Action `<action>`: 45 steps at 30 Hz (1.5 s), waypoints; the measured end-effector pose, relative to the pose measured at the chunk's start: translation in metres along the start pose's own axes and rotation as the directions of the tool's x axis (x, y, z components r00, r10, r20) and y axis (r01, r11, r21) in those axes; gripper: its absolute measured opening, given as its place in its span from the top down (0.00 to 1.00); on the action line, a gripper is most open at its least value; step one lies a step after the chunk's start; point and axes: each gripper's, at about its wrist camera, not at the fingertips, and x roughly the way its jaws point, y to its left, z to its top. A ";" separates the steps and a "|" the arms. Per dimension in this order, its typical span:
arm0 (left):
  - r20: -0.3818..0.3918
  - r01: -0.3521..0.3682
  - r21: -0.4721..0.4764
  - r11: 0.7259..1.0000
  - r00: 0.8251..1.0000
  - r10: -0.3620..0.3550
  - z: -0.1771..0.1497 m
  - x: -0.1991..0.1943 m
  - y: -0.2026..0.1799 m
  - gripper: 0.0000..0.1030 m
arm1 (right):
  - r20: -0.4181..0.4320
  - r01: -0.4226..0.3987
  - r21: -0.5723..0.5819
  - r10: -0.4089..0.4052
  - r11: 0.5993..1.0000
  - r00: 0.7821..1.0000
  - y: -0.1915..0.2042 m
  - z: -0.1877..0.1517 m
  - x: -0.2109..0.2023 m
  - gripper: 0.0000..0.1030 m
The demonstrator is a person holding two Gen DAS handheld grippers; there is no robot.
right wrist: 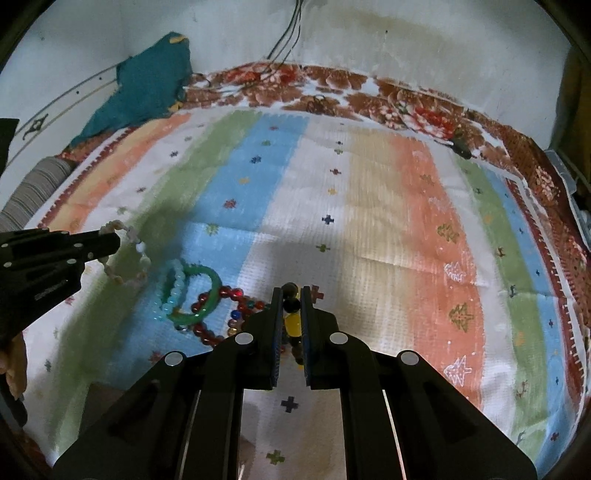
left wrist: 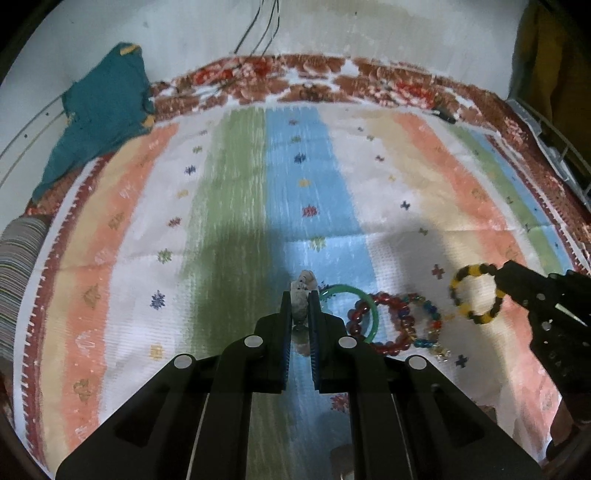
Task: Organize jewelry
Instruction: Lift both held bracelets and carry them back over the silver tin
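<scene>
My left gripper (left wrist: pixel 300 295) is shut on a pale pink-white bead bracelet (left wrist: pixel 303 284) and holds it above the striped mat (left wrist: pixel 236 206). In the right wrist view that left gripper (right wrist: pixel 116 240) shows at the left, the pale bracelet (right wrist: pixel 125 275) dangling from it. My right gripper (right wrist: pixel 291 291) is shut on a yellow-and-black bead bracelet (right wrist: pixel 292 323); its loop (left wrist: pixel 476 291) hangs from the right gripper (left wrist: pixel 504 275). On the mat between them lie a green bangle (right wrist: pixel 201 291), a red bead bracelet (right wrist: pixel 225 295), a light-blue bead bracelet (right wrist: pixel 171 290) and a multicoloured bead bracelet (left wrist: pixel 424 321).
A teal cloth (left wrist: pixel 103 110) lies at the mat's far left corner against the white wall. A striped cushion (left wrist: pixel 18 266) sits at the left edge. Dark cables (right wrist: pixel 291 29) hang down the wall. A wire rack (left wrist: pixel 554 147) stands at the right.
</scene>
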 end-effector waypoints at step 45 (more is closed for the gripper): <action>0.204 0.066 0.023 0.998 0.977 -0.069 -0.064 -0.128 -0.042 0.92 | 0.187 -0.079 -0.064 0.090 0.995 0.978 0.042 -0.054 -0.119 0.90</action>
